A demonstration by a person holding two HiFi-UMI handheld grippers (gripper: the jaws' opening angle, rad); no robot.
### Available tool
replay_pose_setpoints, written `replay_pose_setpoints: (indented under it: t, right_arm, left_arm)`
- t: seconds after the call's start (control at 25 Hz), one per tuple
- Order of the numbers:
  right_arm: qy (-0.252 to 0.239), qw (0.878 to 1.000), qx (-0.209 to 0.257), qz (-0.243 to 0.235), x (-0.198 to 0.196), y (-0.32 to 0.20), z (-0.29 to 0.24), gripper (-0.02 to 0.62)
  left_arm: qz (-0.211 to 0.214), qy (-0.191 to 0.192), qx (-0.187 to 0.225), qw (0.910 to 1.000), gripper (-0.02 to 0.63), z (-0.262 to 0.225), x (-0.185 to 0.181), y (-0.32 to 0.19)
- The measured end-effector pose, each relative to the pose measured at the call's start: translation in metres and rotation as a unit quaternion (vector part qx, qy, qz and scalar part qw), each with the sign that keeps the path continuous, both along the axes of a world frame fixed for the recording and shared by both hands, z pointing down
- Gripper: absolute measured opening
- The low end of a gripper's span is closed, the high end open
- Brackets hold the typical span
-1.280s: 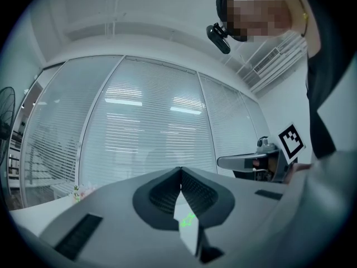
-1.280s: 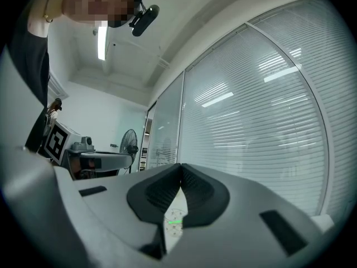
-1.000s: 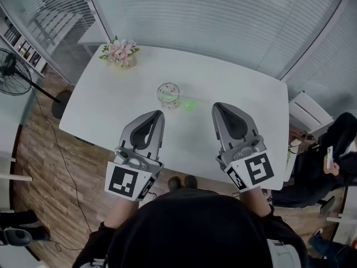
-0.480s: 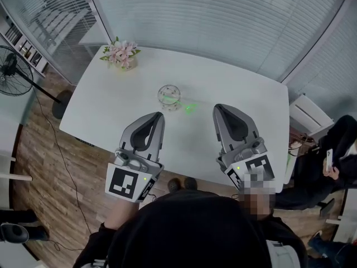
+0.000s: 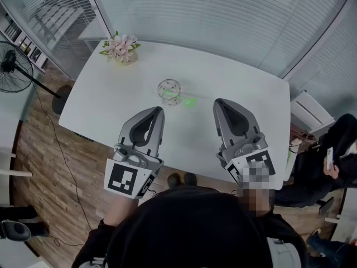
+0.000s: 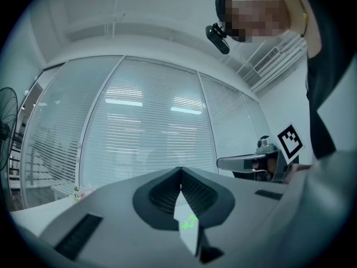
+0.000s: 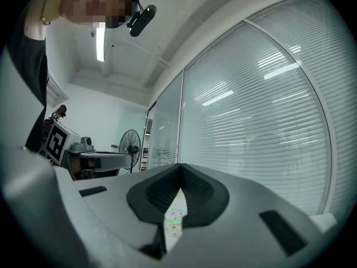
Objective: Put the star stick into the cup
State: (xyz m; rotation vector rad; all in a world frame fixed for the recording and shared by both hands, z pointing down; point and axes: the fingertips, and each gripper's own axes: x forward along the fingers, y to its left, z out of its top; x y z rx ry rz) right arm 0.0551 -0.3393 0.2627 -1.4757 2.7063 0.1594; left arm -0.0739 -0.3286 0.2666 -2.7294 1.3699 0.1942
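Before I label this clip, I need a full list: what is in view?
Table: one, white, centre of the room.
Cup: one, clear glass, mid-table.
Star stick: one, green, on the table just right of the cup.
Flowers: one bunch, pink, far left table corner.
Fan: one, black, on the floor at left.
Seated person: one, dark clothes, at right.
Left gripper: one, grey, shut and empty, over the table's near side.
Right gripper: one, grey, shut and empty, beside it.
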Motion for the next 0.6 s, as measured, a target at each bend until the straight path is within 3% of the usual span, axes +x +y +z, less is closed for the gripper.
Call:
replay_pose_setpoints:
  t: [0.6]
  right_arm:
    - [-0.002, 1.000, 0.002, 0.004, 0.0025, -0.0012, -0.0012, 0.004]
  left_arm:
    - [-0.001, 0.002, 0.002, 1.0000, 0.014, 0.0000, 0.0009, -0.0019]
